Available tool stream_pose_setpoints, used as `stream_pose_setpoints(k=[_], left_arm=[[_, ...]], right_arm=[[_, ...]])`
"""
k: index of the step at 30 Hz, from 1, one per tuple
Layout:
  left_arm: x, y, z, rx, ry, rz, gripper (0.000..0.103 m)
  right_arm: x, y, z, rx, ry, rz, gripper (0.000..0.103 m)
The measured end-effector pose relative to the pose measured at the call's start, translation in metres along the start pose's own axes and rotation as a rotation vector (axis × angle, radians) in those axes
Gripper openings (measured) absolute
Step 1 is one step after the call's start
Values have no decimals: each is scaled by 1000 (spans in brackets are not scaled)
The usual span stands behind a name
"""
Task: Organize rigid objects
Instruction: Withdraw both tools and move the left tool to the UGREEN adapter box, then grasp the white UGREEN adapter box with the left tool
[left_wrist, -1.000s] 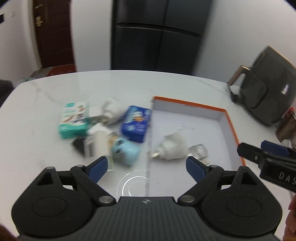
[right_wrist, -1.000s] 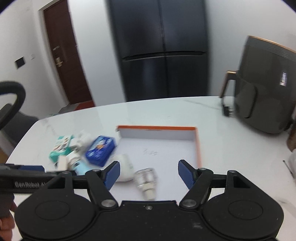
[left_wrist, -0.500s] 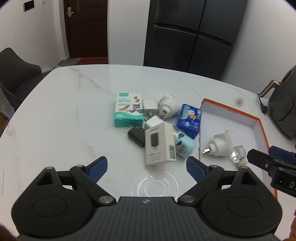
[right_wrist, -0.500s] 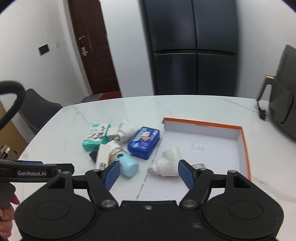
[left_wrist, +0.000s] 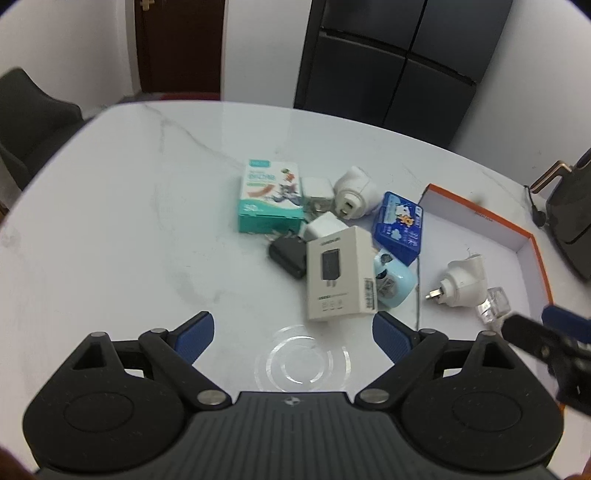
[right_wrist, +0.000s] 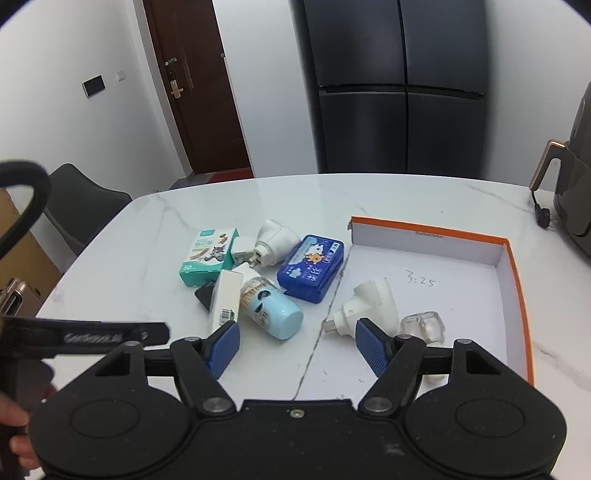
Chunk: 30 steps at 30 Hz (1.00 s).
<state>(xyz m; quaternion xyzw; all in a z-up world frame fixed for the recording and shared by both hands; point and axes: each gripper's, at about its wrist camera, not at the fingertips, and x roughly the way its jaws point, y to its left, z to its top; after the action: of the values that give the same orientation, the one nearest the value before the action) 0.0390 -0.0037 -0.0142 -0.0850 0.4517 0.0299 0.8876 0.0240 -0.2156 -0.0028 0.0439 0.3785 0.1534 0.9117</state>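
A pile of small items lies on the white marble table (left_wrist: 110, 221): a teal box (left_wrist: 269, 201), a white charger box (left_wrist: 340, 273), a blue tin (left_wrist: 399, 227), a light blue device (left_wrist: 393, 284), a black adapter (left_wrist: 288, 254) and a white plug (left_wrist: 354, 192). The orange-edged white tray (right_wrist: 513, 266) holds a white plug adapter (right_wrist: 369, 302) and a clear part (right_wrist: 423, 323). My left gripper (left_wrist: 293, 332) is open and empty, just short of the charger box. My right gripper (right_wrist: 297, 343) is open and empty at the tray's near-left edge.
A dark air fryer (right_wrist: 576, 192) with its cord stands at the table's far right. A black fridge (right_wrist: 399, 85) and a brown door (right_wrist: 199, 85) are behind. A dark chair (right_wrist: 77, 206) is at the table's left.
Both grippers have pulled back and swung left, so the pile now sits more centred. The objects themselves have not moved. Both stay open.
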Motion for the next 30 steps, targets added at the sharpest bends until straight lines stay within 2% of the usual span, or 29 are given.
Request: stream_pose_setpoints(k=[13,14,15,17,22,26,30], left_arm=[[96,-12,23,-32,81,-95,95],[100,-12,22,-29,81,-101,97],[104,-10,21,-35,76,-127,95],[105,-6,19,-40,73,-163,67],[88,1,5,58,57,-148,64],[68,20,-11,113,35,-77,64],[57,39,-24,149,54,-13,65]], right_arm=[[0,-27,-20,65,48,-94,83],[1,-30,-22,69,52,-103,83],[1,-31,-24,74,56,-111,83],[3,-34,-26,82,62,-121,83],[10,-35,-26,94,64,-126,83],[19,-27,-26,80,65,-102,83],[34,-11,-27,43,75,-64,83]])
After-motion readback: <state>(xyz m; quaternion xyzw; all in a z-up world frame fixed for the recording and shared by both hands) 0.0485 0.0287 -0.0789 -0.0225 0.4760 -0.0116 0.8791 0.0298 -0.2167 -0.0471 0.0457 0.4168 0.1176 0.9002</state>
